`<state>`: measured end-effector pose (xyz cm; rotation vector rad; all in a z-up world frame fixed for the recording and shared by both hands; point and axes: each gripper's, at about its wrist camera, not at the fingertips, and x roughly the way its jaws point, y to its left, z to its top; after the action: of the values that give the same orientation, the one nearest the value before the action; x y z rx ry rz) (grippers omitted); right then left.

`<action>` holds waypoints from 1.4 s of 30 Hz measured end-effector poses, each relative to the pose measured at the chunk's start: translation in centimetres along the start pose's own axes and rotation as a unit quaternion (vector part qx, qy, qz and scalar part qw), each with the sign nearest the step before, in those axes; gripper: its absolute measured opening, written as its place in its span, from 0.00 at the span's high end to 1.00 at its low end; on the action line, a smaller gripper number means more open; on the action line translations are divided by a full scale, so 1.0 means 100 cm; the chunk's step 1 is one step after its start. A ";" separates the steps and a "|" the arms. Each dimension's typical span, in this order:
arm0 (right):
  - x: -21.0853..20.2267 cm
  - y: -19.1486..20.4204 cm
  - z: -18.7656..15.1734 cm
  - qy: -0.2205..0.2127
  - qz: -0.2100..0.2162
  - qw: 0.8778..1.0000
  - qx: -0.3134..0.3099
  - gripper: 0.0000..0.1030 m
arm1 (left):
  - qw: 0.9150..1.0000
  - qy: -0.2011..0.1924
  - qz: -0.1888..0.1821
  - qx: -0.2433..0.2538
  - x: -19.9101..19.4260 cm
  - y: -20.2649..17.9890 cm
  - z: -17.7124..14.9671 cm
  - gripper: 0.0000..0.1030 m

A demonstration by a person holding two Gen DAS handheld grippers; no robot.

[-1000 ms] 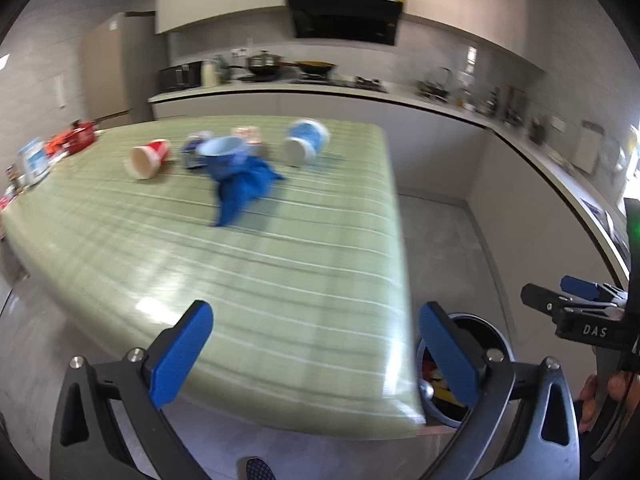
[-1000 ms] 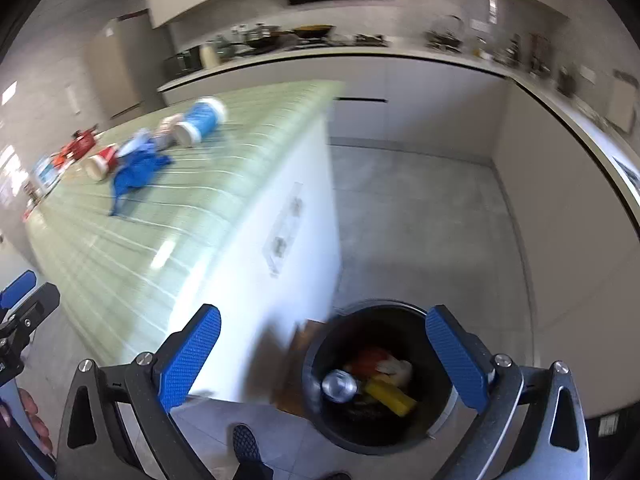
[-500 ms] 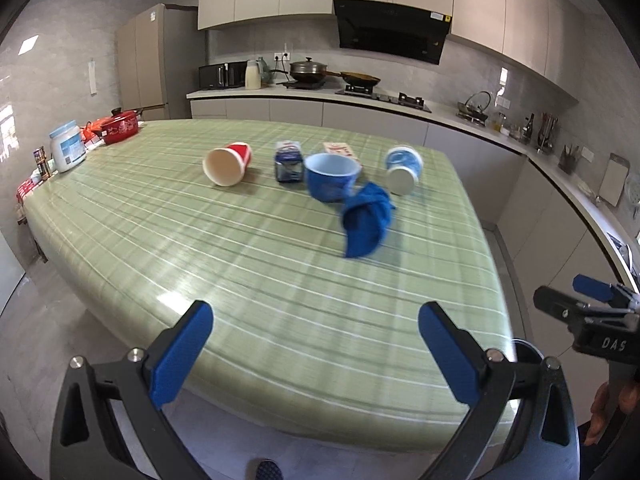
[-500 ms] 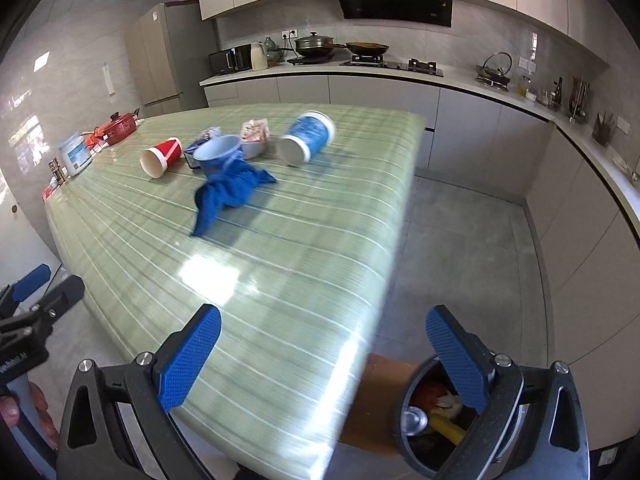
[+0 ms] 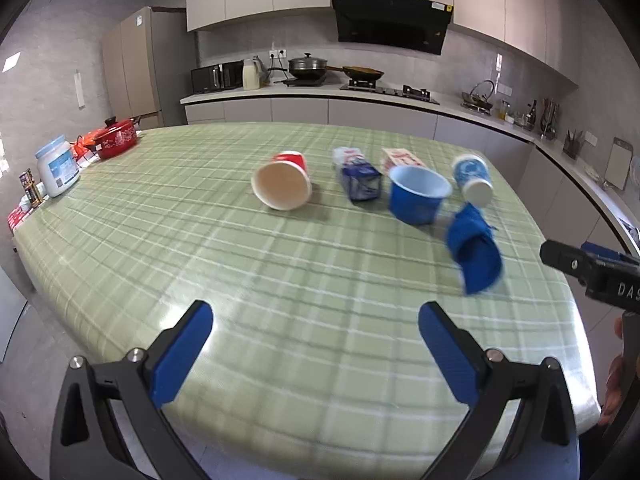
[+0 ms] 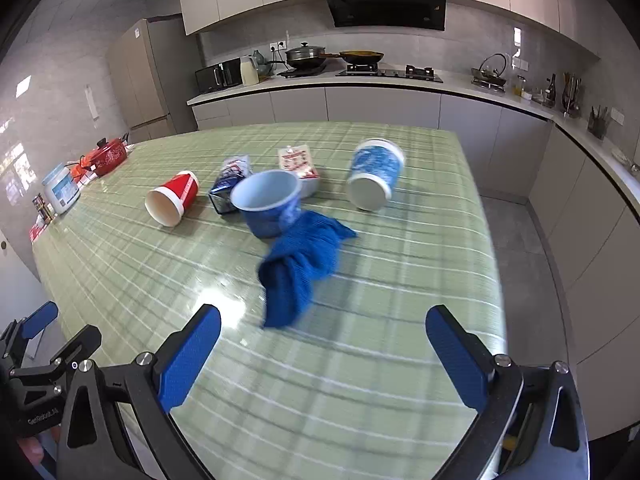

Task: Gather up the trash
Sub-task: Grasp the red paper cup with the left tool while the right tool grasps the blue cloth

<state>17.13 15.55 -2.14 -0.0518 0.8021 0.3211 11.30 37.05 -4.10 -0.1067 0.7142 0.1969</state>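
Note:
On the green checked table lie a tipped red paper cup, a dark blue carton, a red-and-white packet, a tipped blue-and-white cup, a blue mug and a blue cloth. My left gripper is open and empty over the near table edge. My right gripper is open and empty, just short of the cloth.
A red pot, a white jar and small boxes stand at the table's left end. The kitchen counter with a stove runs behind. Floor lies right of the table.
Both grippers have swung from the bin at the table's right end and moved up to the table, facing the items. Both stay open and empty.

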 end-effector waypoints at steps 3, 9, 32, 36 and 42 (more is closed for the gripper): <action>0.014 0.017 0.009 0.002 -0.004 1.000 -0.001 0.00 | 1.000 0.000 -0.005 -0.004 0.011 0.016 0.011 0.00; 0.032 0.037 0.025 -0.002 -0.005 1.000 -0.003 0.00 | 1.000 -0.003 -0.025 -0.013 0.032 0.039 0.027 0.00; 0.115 0.029 0.034 0.057 -0.061 0.996 0.021 0.16 | 0.998 0.030 -0.056 0.026 0.127 0.035 0.066 0.00; 0.131 0.018 0.035 0.071 -0.060 0.995 0.039 0.41 | 0.998 0.029 -0.049 0.031 0.150 0.034 0.082 0.00; 0.141 0.013 0.042 0.068 -0.073 0.994 0.043 0.38 | 0.998 0.037 -0.050 0.025 0.178 0.039 0.100 0.01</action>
<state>28.80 21.20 -9.22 -0.0511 0.9401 0.1442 29.97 45.01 -8.45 -0.1013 0.7848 0.0798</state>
